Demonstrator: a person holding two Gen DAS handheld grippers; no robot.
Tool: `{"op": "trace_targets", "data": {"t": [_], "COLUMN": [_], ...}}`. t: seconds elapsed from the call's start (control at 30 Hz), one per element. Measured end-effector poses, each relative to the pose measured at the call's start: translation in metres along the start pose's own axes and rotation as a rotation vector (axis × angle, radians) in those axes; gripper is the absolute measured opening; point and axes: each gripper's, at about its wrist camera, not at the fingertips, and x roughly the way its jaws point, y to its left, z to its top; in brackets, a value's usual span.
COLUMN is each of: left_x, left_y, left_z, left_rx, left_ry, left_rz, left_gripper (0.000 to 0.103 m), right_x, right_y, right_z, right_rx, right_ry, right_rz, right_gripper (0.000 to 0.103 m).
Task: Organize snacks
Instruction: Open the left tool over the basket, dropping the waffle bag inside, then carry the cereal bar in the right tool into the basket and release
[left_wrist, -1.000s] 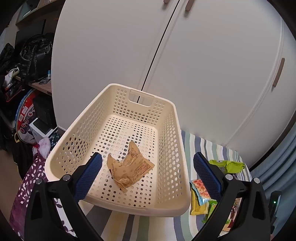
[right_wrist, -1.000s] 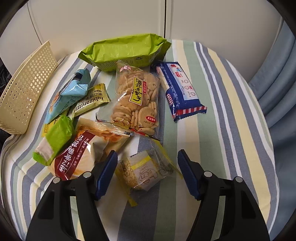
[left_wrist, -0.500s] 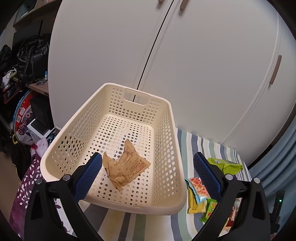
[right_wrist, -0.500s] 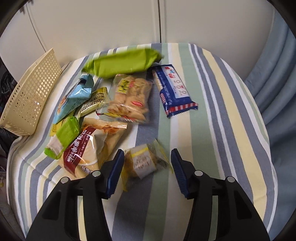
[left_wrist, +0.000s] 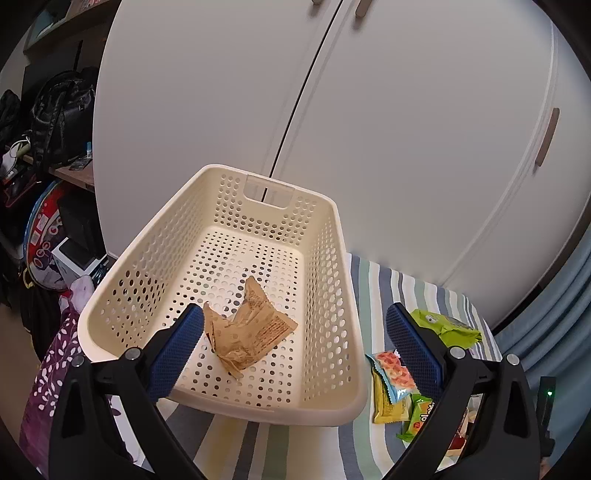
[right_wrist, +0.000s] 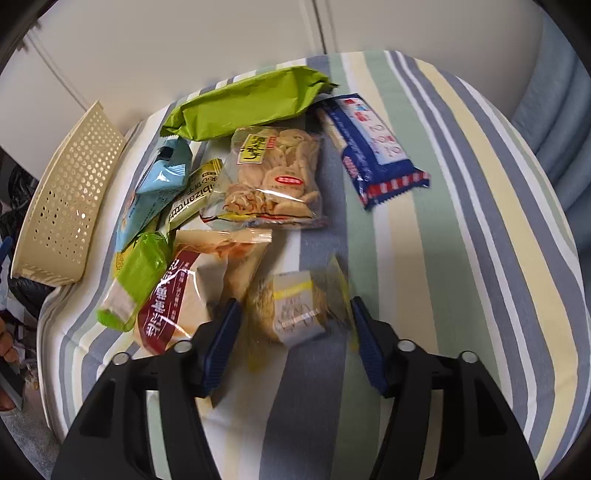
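One wrapper (left_wrist: 247, 332) in basket (left_wrist: 332, 295), snacks (left_wrist: 393, 373) right.

Motion-blurred clear snack packet (right_wrist: 295, 310), label unreadable

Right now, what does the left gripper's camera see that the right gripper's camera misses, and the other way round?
Only the left wrist view shows the inside of the cream basket, with one brown wrapper lying in it, plus the cluttered shelves. Only the right wrist view shows the right gripper closing around a clear snack packet, the cracker bag and the blue packet. Both show the basket, the striped cloth and the green bag.
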Motion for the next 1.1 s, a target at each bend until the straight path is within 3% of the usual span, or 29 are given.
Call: {"op": "trace_targets", "data": {"t": [0.17,0.3,0.53,0.8,1.1], "left_x": [0.000,-0.001,-0.001,-0.004,-0.017], "left_y": [0.002,0.002,-0.001,0.003,0.029], "left_z": [0.000,0.000,0.000,0.002,0.011], "left_rx": [-0.007,-0.006,-0.001,-0.015,-0.079], "left_ry": [0.000,-0.001,-0.004,-0.011,-0.074], "left_rz": [0.000,-0.002,-0.003,-0.001,0.077], "left_gripper": [0.100,0.100,0.100,0.100,0.100], "right_x": [0.007,0.003,-0.021,-0.061,-0.077], "right_y": [0.012,0.014,-0.005,0.020,0.128], "right_z": [0.003,-0.003,-0.010,0.008,0.037], "right_rx": [-0.119,-0.177,-0.091,-0.093,-0.247], "right_ry": [0.021,0.018,-0.050,-0.168,-0.258], "right_rz": [-0.071,-0.113,-0.115,-0.044,0.144], "right_gripper": [0.067,0.053,0.046,0.046,0.047]}}
